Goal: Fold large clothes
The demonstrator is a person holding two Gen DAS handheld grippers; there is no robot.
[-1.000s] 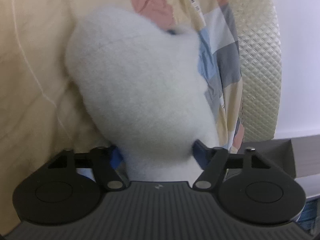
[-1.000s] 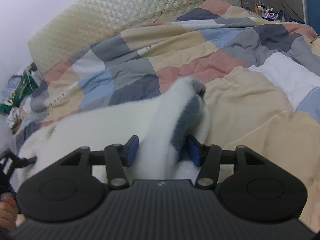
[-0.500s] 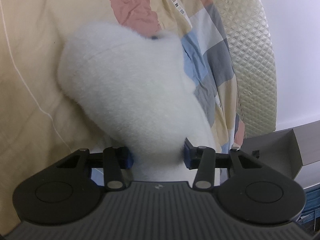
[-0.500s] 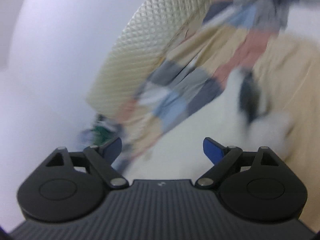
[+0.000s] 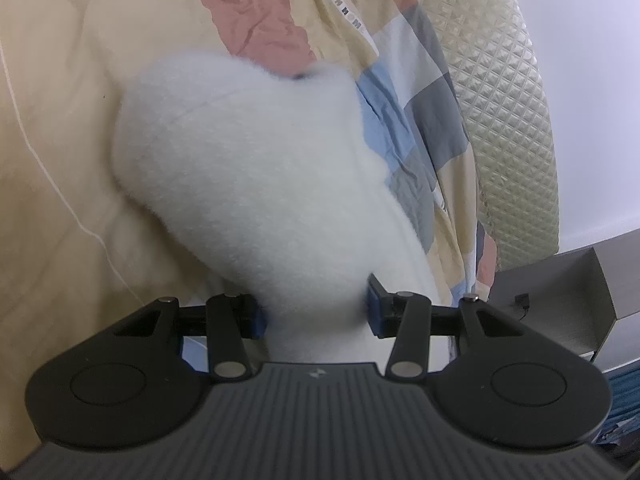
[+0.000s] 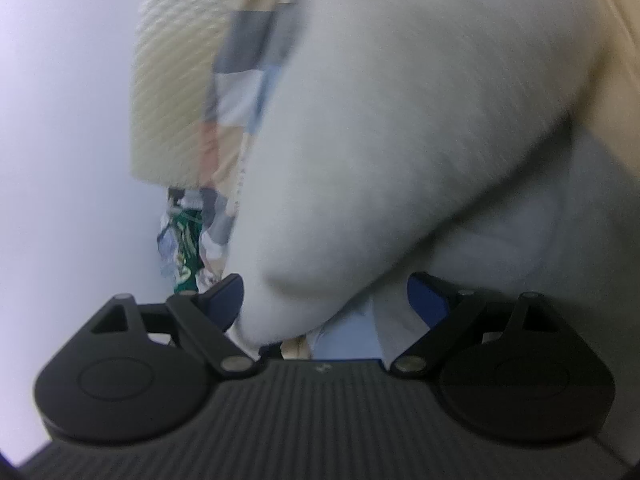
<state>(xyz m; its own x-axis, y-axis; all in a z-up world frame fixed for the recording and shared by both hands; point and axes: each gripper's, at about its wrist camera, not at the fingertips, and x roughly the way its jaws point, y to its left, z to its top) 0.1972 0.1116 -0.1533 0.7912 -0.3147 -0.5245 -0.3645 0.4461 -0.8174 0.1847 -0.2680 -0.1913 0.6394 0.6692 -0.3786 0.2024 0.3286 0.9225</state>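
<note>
One patchwork quilt of cream, pink, blue and grey squares point(image 5: 60, 128) covers the bed. One cream diamond-quilted headboard point(image 5: 504, 120) stands behind it. One fluffy white fleece garment point(image 5: 256, 184) lies bunched on the quilt. My left gripper point(image 5: 316, 314) is clenched on a fold of it. My right gripper point(image 6: 324, 300) is spread wide, fleece between the fingers, contact unclear. Right view blurred; garment edges cut off.

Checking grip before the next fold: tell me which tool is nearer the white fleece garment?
Left. The left tool is clamped on the white fleece garment; the right tool is open, with fleece bulging just ahead.
</note>
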